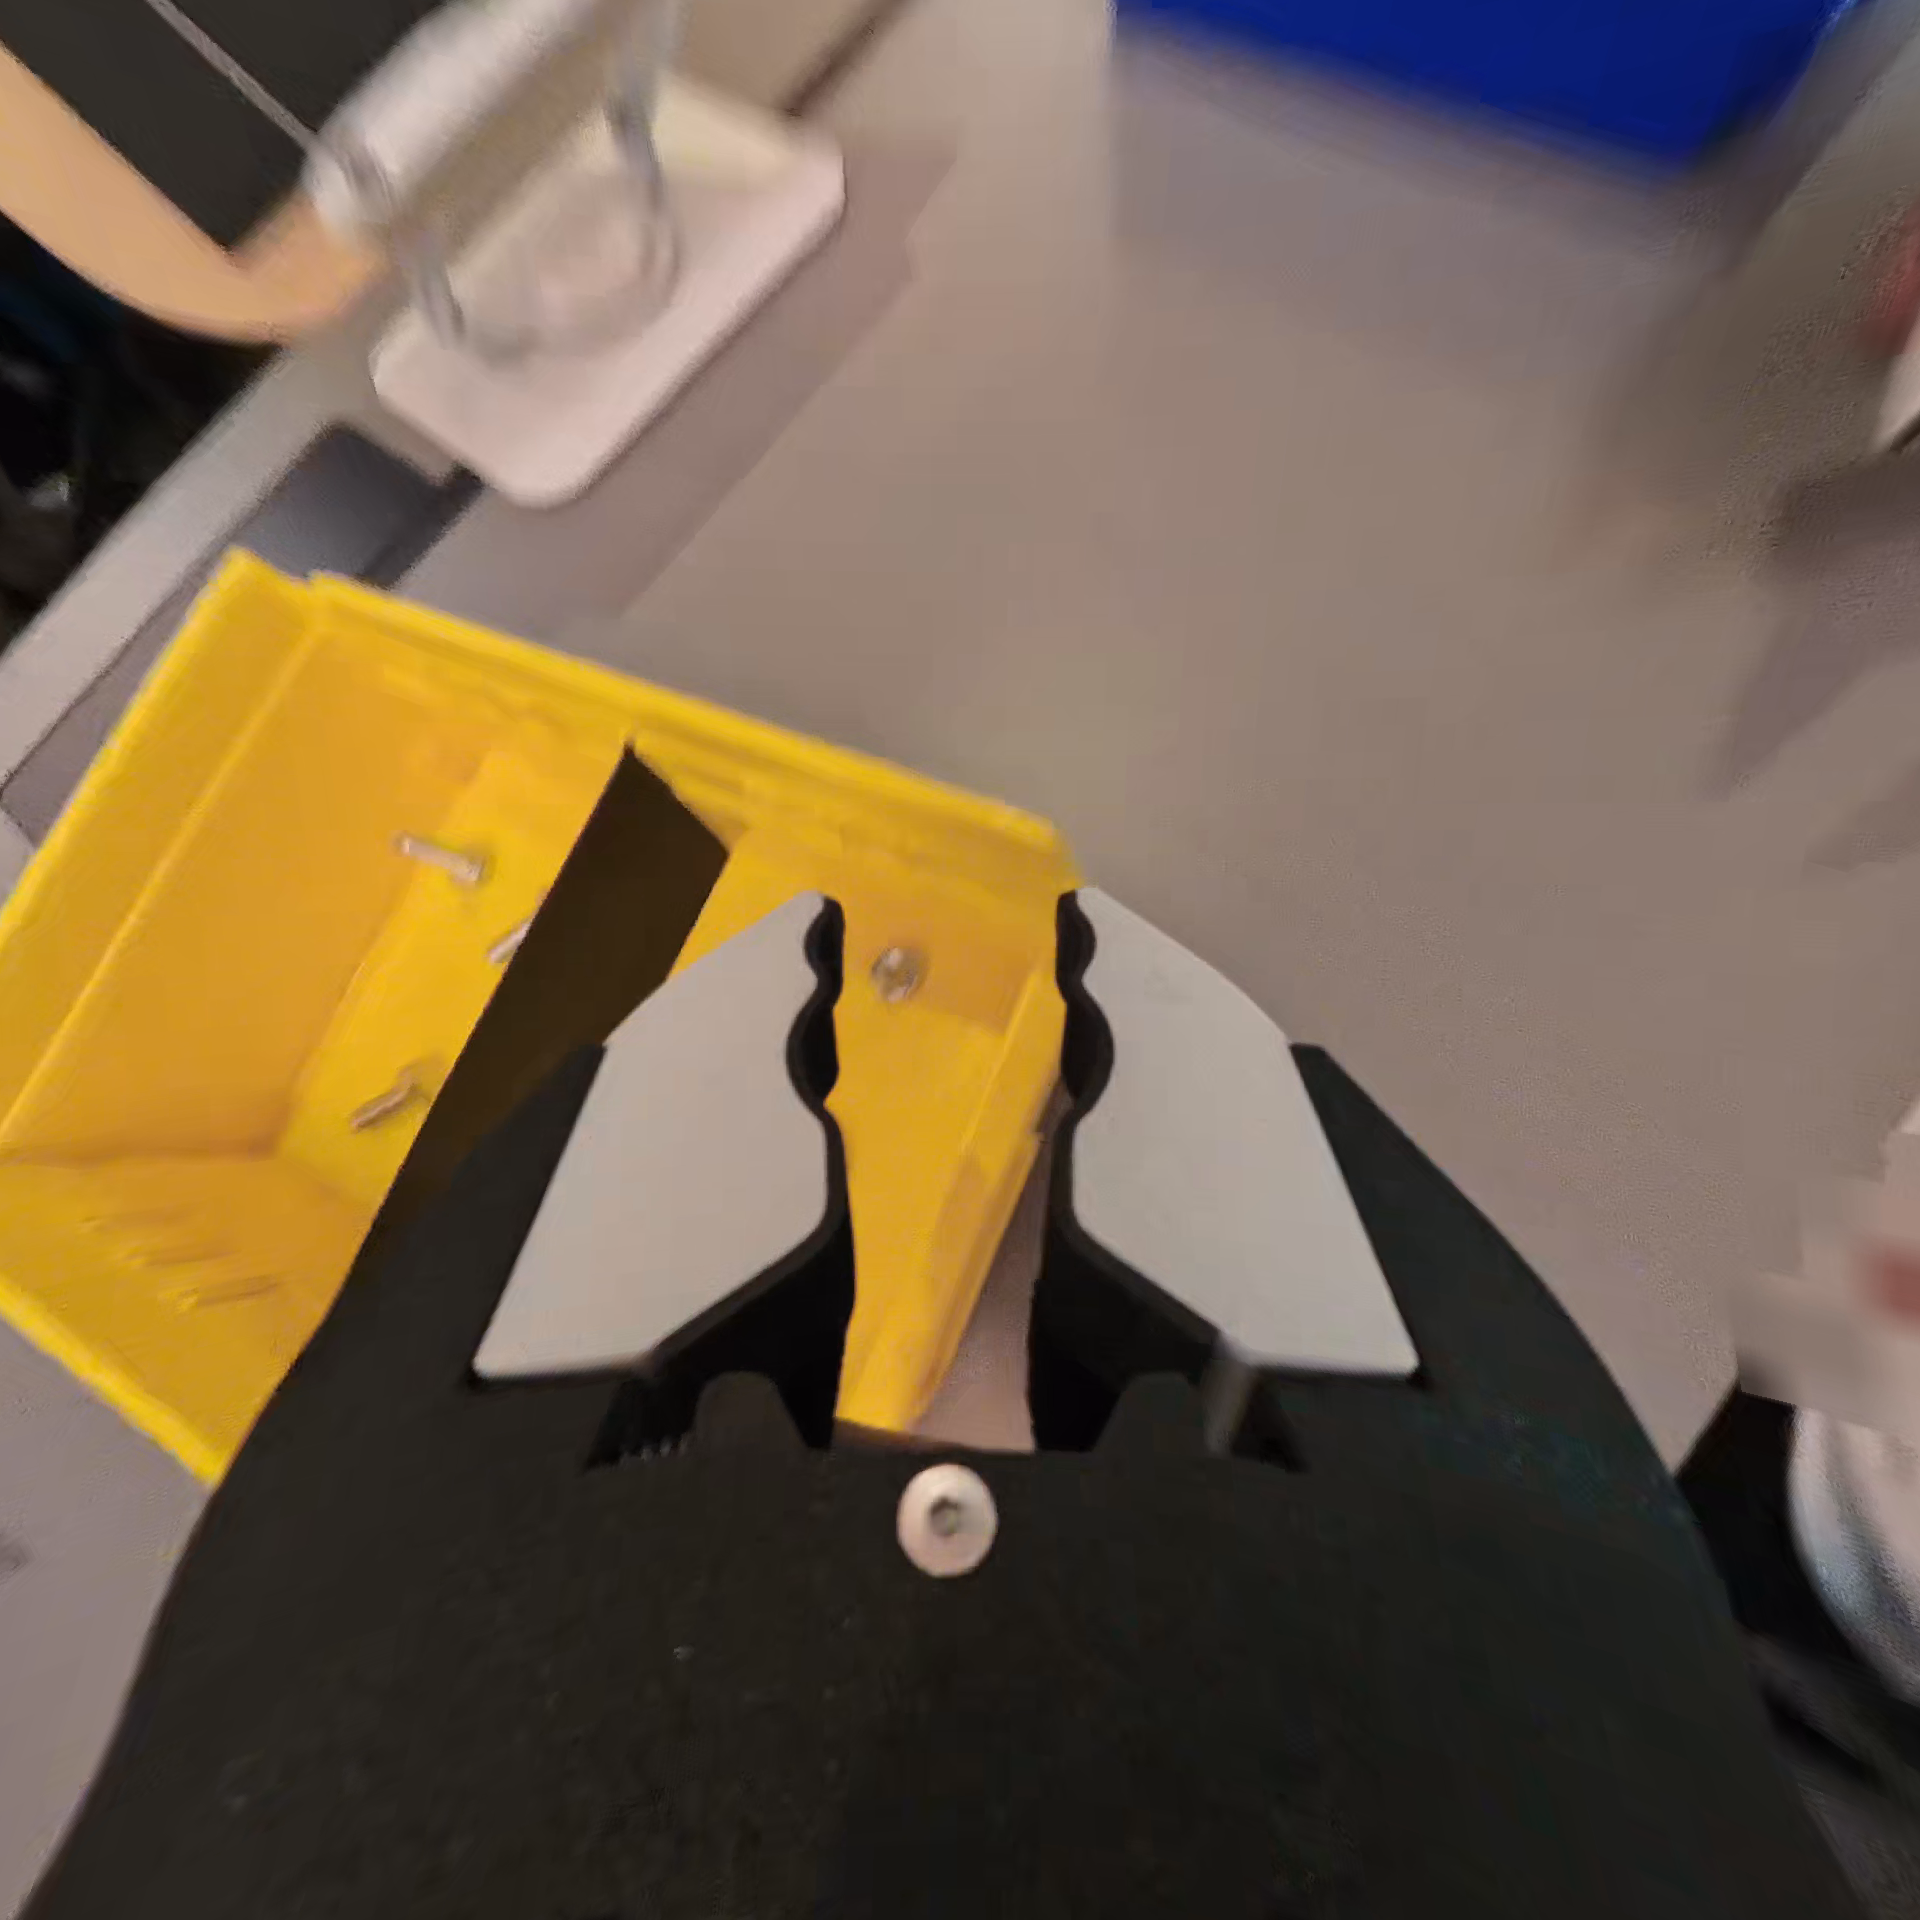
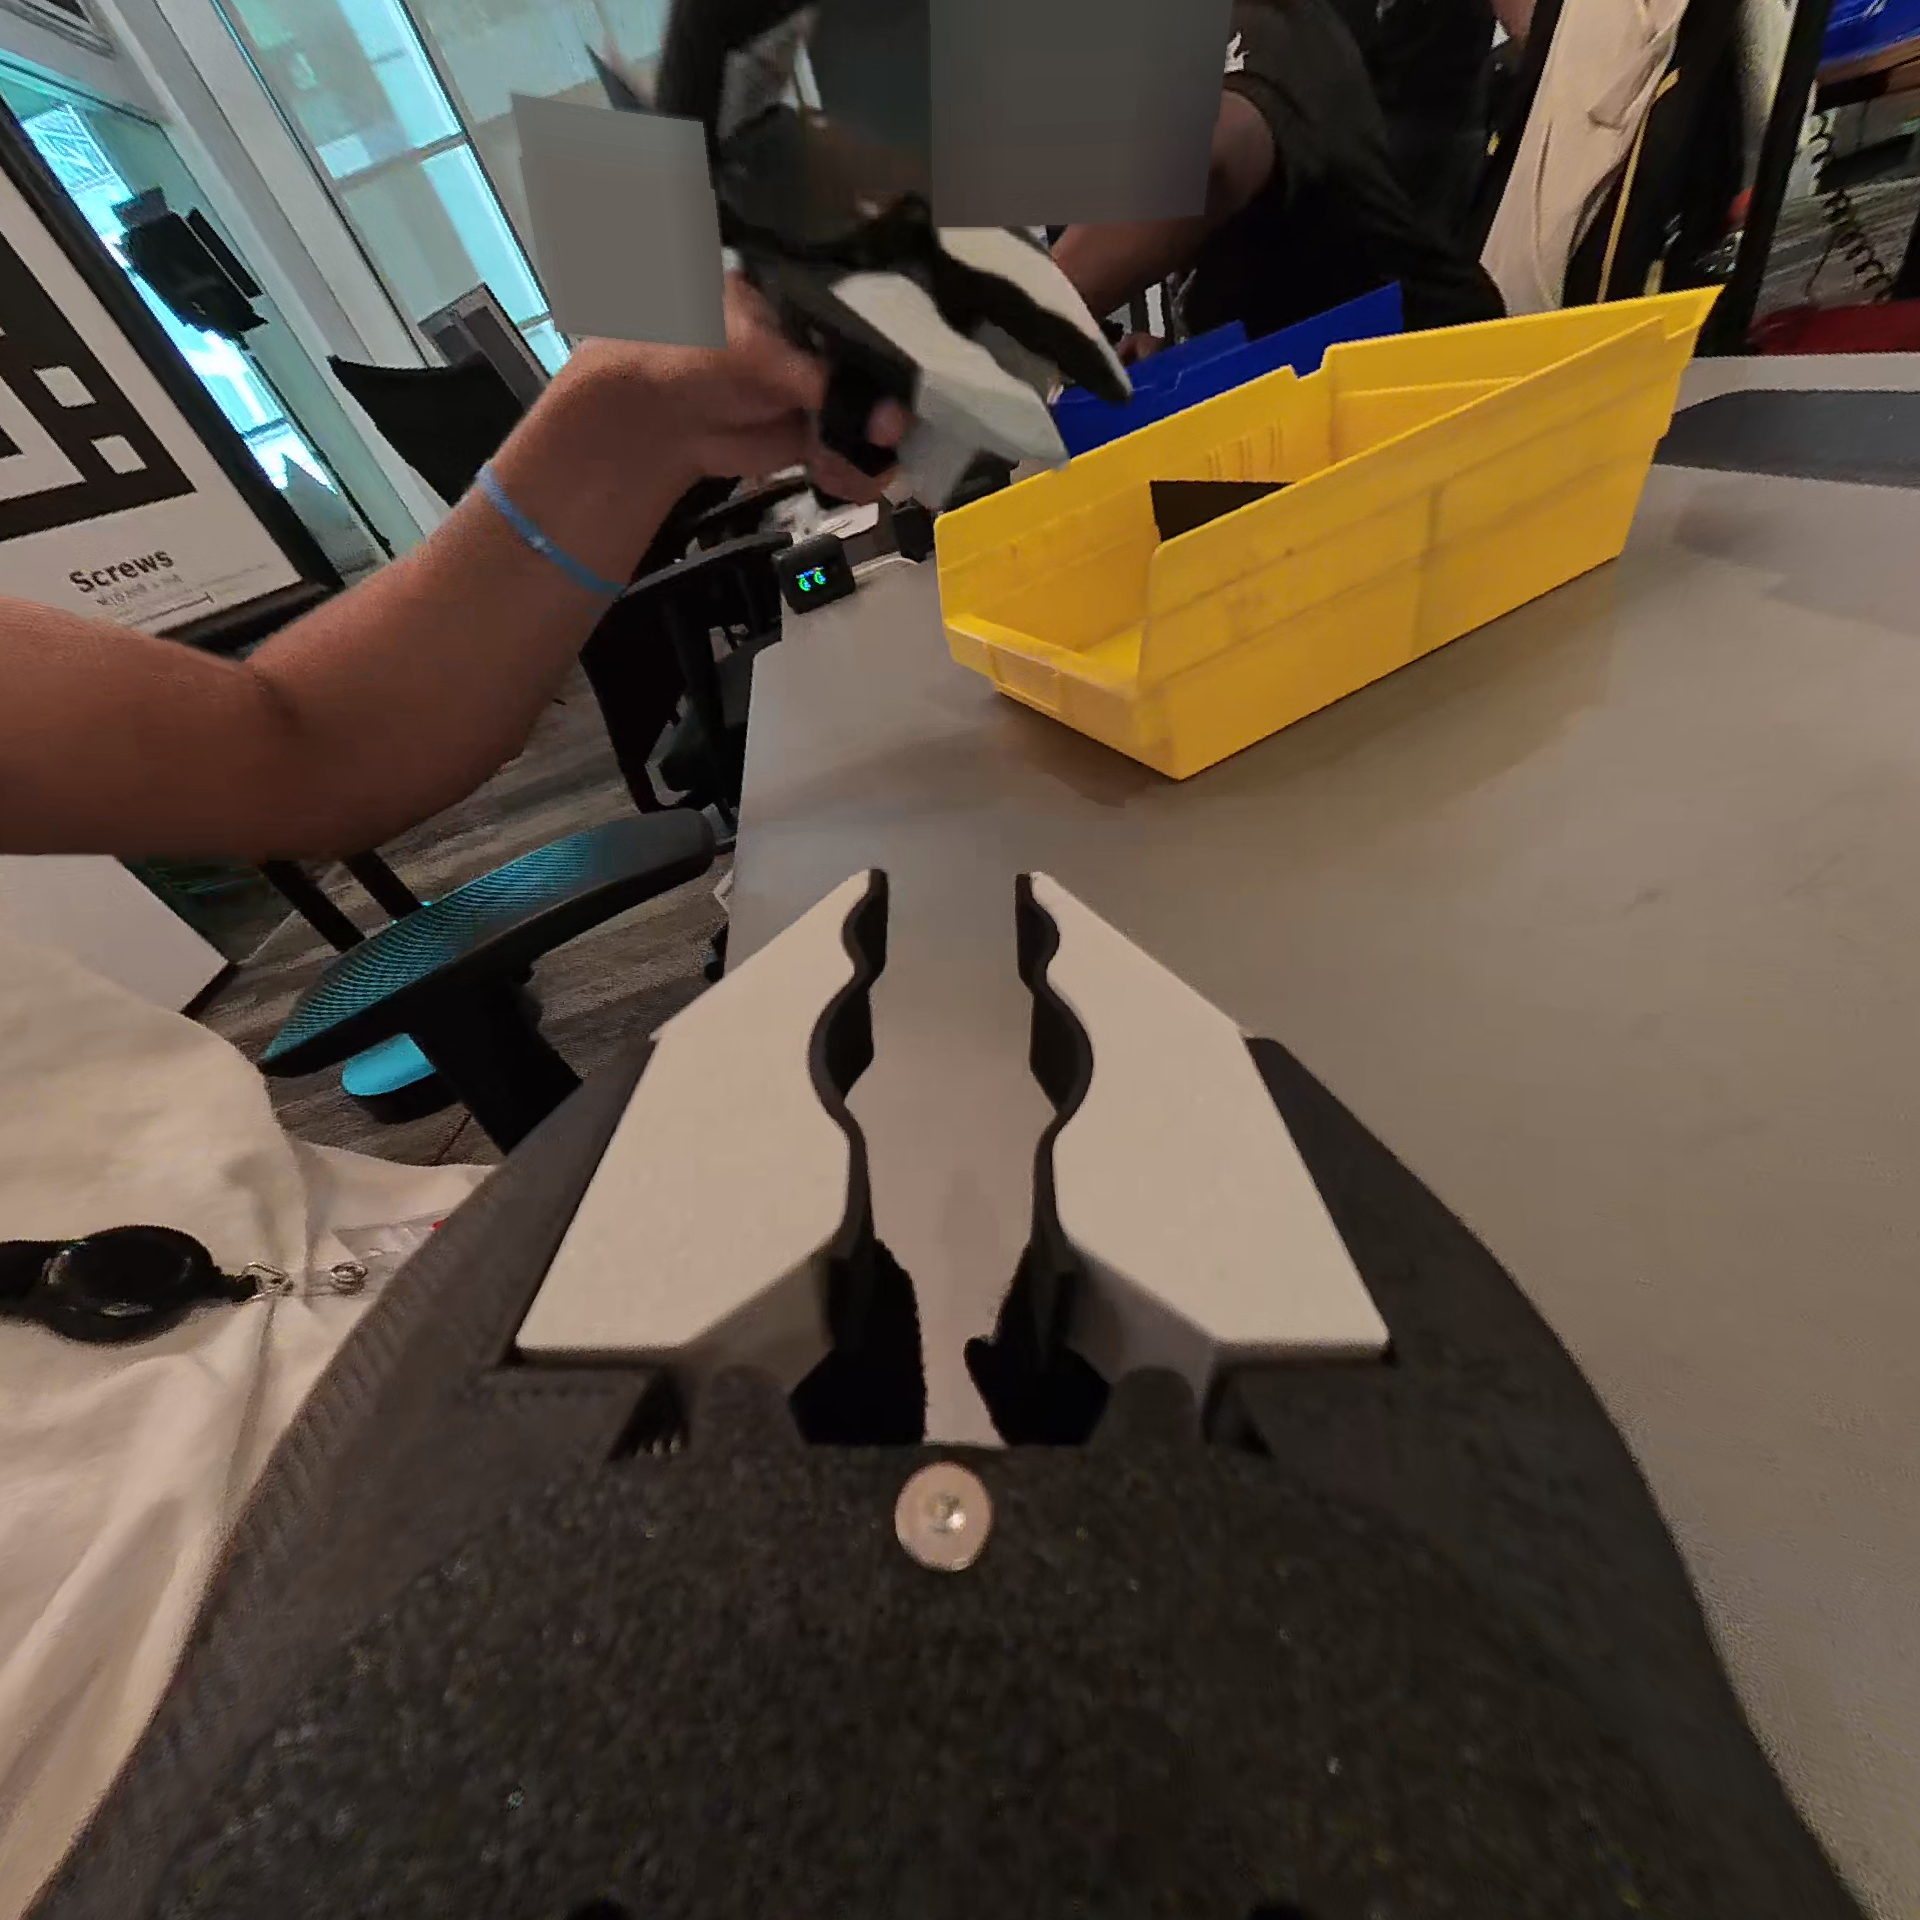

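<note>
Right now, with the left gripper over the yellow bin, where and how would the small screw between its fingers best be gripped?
Probably from straight above, across the screw head. It seems to stand on end on the yellow bin floor near the corner wall. The left gripper is open above it, holding nothing.

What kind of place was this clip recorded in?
Probably an office-like workshop or lab: a grey table carrying a yellow parts bin with loose screws, a mesh office chair and glass partitions.
</note>
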`<state>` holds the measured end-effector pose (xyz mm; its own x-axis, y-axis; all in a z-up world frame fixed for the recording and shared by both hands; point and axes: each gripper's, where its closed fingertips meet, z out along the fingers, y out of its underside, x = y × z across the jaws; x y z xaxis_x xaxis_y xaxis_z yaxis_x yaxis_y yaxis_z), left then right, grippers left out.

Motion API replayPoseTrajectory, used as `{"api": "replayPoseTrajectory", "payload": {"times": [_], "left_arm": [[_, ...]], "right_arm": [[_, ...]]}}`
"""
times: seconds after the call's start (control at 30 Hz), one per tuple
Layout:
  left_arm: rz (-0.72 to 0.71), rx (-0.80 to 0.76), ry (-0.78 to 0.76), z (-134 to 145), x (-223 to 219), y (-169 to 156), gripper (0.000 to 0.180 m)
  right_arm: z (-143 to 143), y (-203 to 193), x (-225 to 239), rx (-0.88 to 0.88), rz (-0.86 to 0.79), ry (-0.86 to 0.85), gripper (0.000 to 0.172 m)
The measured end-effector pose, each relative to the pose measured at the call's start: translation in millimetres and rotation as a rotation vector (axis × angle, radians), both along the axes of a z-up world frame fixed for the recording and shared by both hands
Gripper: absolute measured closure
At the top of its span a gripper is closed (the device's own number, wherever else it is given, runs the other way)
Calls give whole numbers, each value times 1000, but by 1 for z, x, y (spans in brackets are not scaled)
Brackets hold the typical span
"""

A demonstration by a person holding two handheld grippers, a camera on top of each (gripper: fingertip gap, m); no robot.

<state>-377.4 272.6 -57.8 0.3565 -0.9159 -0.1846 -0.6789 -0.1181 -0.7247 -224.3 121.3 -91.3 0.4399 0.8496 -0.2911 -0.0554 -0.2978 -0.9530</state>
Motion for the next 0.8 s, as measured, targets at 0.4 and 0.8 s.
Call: {"api": "replayPoseTrajectory", "payload": {"times": [0.4,0.8], "left_arm": [[-252,-196,358,-113,-5,47,145],[-335,-234,466,-138,-24,51,164]], "right_arm": [[-2,10,8,-50,-15,40,149],[-2,15,12,-82,-22,73,149]]}}
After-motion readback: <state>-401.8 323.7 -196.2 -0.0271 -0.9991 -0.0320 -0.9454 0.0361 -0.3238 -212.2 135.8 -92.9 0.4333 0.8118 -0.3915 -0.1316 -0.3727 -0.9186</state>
